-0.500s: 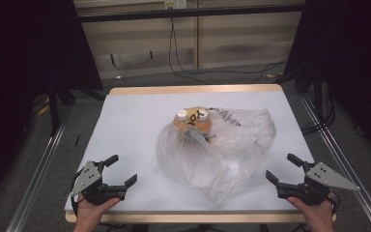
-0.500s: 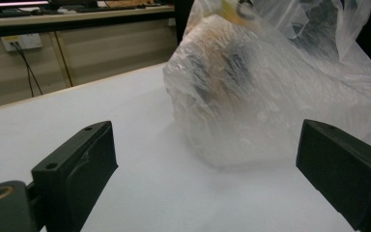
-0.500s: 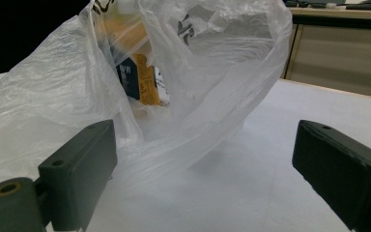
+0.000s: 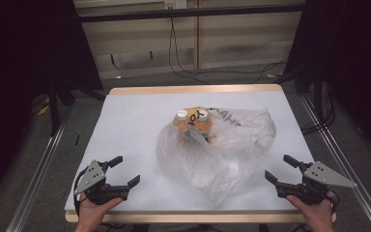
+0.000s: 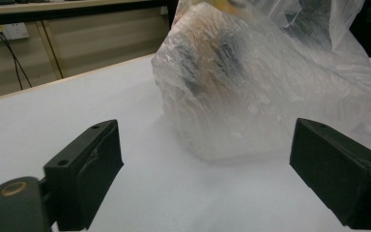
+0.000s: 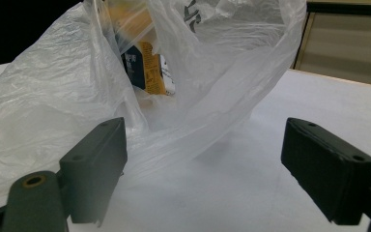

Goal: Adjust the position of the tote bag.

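A crumpled clear plastic bag lies on the middle of the white table, with orange cartons with white caps showing at its far end. My left gripper rests open near the front left edge, well left of the bag. At the front right my right gripper stands open, close to the bag's near corner. In the left gripper view the bag lies ahead of the jaws. Through the plastic in the right gripper view shows a yellow and blue carton. Nothing is between either pair of jaws.
The table has a wooden rim. Metal rails run along both sides on the floor. Cables lie on the floor beyond the far edge, below a wall socket. Dark curtains flank the scene.
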The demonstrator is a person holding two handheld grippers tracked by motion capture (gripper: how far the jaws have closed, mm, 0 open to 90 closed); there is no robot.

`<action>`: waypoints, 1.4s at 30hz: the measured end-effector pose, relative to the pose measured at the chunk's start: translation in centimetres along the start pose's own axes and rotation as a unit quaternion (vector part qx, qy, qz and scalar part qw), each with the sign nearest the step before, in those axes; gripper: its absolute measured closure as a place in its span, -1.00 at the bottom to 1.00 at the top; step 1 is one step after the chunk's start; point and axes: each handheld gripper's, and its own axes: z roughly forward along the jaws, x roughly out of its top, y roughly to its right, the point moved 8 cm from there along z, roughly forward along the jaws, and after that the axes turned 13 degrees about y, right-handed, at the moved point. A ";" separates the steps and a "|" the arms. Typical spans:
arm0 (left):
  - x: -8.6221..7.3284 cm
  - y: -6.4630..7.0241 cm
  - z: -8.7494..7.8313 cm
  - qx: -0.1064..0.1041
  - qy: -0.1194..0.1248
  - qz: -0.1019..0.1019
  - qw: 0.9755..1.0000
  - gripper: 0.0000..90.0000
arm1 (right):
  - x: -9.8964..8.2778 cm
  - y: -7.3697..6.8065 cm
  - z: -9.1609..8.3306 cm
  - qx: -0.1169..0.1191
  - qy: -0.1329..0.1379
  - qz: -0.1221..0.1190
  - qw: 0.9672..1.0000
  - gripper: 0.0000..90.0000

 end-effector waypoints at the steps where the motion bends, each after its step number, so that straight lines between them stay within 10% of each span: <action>1: 0.0 0.2 0.1 -0.003 0.002 -0.002 1.000 -0.70 | -0.1 0.0 0.0 0.001 -0.001 0.002 1.000 -0.62; 18: 1.0 5.0 2.0 -0.102 -0.010 0.008 0.995 -0.41 | 0.2 -1.2 0.2 0.033 -0.016 0.003 0.999 -0.23; 29: 2.2 8.7 4.8 -0.183 -0.016 0.007 0.983 -0.26 | 1.0 -1.7 1.1 0.050 -0.026 0.003 0.998 -0.05; 42: 4.3 11.8 9.2 -0.232 -0.018 0.022 0.972 -0.03 | 4.2 -1.4 2.6 0.061 -0.010 -0.013 0.998 0.24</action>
